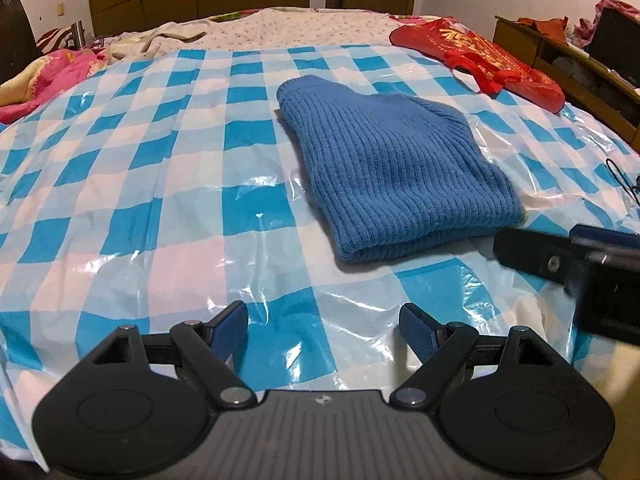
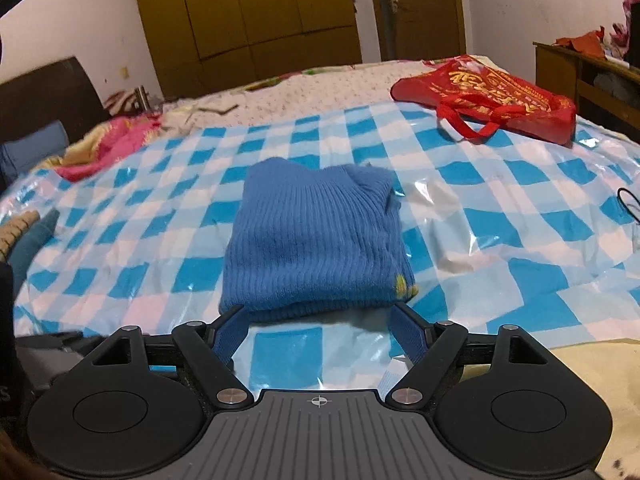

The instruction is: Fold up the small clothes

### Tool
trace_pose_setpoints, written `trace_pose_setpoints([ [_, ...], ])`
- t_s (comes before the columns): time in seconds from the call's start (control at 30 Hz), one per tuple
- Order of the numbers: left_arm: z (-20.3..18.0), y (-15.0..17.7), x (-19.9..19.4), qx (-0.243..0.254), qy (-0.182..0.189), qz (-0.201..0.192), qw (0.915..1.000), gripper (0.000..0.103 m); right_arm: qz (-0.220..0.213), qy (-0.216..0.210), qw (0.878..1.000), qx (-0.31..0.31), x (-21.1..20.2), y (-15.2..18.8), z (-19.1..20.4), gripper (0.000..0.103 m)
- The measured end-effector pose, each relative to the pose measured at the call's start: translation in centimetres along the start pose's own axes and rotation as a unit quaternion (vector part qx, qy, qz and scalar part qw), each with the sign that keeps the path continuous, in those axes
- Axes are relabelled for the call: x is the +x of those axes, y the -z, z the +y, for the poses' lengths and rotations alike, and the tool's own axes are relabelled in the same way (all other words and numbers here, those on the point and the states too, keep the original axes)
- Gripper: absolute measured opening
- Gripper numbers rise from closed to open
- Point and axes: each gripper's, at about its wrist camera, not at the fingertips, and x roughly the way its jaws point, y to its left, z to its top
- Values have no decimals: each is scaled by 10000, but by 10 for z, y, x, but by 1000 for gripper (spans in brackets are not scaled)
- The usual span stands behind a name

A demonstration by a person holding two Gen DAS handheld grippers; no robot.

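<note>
A blue-and-white checked plastic sheet [image 1: 168, 152] lay spread under and ahead of the fingers. Far ahead and to their right, a red bag [image 2: 492, 96] with gold lettering rested on the sheet's far edge. Far ahead to the left lay pink bedding [image 1: 60, 72]. Brown wardrobe doors [image 2: 248, 12] stood behind, and a wooden shelf [image 1: 560, 60] stood far right.

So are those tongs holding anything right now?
No. Both the left tongs and right tongs are open and empty; the folded blue sweater lies free on the checked sheet.
</note>
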Motion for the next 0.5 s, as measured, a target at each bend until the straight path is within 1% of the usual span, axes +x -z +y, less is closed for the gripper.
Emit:
trace_pose_setpoints([
  [0.03,0,-1,0,-10,7,-8,10000,93,31,9,10000,-17,-1,-1,1,80],
  [0.1,0,-3,0,-47,60,-34,10000,93,-44,-93,9999,-66,-5,-1,2,80],
  [0.2,-2,-1,1,21,65,-44,10000,93,29,-96,9998,-151,-4,4,2,80],
  [0.3,-4,1,1,85,60,-32,9999,93,132,-136,9998,-105,0,6,0,80],
  [0.43,-5,-1,2,166,-14,-48,9998,93,176,-351,9991,165,7,3,-1,80],
  [0.5,-3,-6,1,139,-57,-87,9998,93,174,-309,9993,146,11,0,1,80],
])
